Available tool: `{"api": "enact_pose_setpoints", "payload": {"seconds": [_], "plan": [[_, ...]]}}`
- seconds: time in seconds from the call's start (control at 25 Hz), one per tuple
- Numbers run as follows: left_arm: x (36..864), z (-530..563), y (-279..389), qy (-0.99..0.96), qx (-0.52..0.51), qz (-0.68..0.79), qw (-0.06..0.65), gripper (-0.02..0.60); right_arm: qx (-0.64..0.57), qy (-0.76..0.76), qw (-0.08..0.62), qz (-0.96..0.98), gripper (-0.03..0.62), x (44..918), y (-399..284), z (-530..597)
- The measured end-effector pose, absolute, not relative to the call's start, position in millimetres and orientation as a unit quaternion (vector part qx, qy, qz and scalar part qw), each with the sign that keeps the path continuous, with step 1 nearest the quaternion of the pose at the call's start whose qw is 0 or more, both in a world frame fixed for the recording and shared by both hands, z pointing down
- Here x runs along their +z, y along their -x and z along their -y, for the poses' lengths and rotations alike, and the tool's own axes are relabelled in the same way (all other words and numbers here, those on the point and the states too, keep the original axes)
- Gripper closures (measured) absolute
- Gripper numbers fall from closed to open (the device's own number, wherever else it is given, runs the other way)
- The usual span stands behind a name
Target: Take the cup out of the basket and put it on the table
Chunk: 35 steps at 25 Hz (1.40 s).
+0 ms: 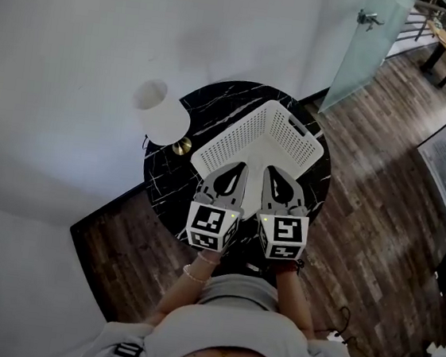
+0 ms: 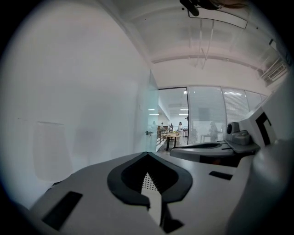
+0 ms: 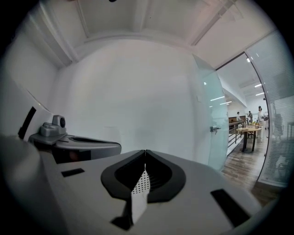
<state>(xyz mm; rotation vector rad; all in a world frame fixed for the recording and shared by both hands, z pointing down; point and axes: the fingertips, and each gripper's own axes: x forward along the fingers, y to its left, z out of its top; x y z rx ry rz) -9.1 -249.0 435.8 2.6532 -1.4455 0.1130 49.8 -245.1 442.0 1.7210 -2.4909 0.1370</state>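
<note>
A white perforated basket (image 1: 280, 136) stands on a round black marble table (image 1: 215, 105). No cup shows in any view; what I see of the basket's inside is plain white. My left gripper (image 1: 239, 167) and right gripper (image 1: 270, 171) hang side by side over the basket's near rim, pointing toward the wall. Both are shut, tips meeting, with nothing between them. In the left gripper view the left gripper (image 2: 147, 153) shows a sliver of basket (image 2: 147, 181) through its jaw window. The right gripper view shows the same for the right gripper (image 3: 145, 151) and the basket (image 3: 141, 183).
A white lampshade (image 1: 157, 110) with a brass base (image 1: 182, 146) stands at the table's left. A white wall lies right behind the table. A glass door (image 1: 366, 46) and wooden floor (image 1: 383, 176) are to the right.
</note>
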Motion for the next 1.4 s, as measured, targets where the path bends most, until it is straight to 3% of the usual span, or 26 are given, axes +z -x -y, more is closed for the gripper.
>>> {"api": "enact_pose_setpoints", "payload": {"seconds": [0.32,1.08,1.4], "plan": [[455.9,285.7,16.7,-0.881,0.053,0.463,0.077,0.586,0.067,-0.566,0.114,0.813,0.583,472.2,-45.6,283.1],[481.5,333.5,34.4,-0.882,0.066,0.455,0.106,0.586,0.044,-0.453,0.353,0.817,0.577,559.0,-19.8,346.4],[486.0,343.9,48.4,-0.874,0.061,0.466,0.119,0.586,0.087,-0.398,0.408,0.817,0.513,600.4,-10.8,365.0]]}}
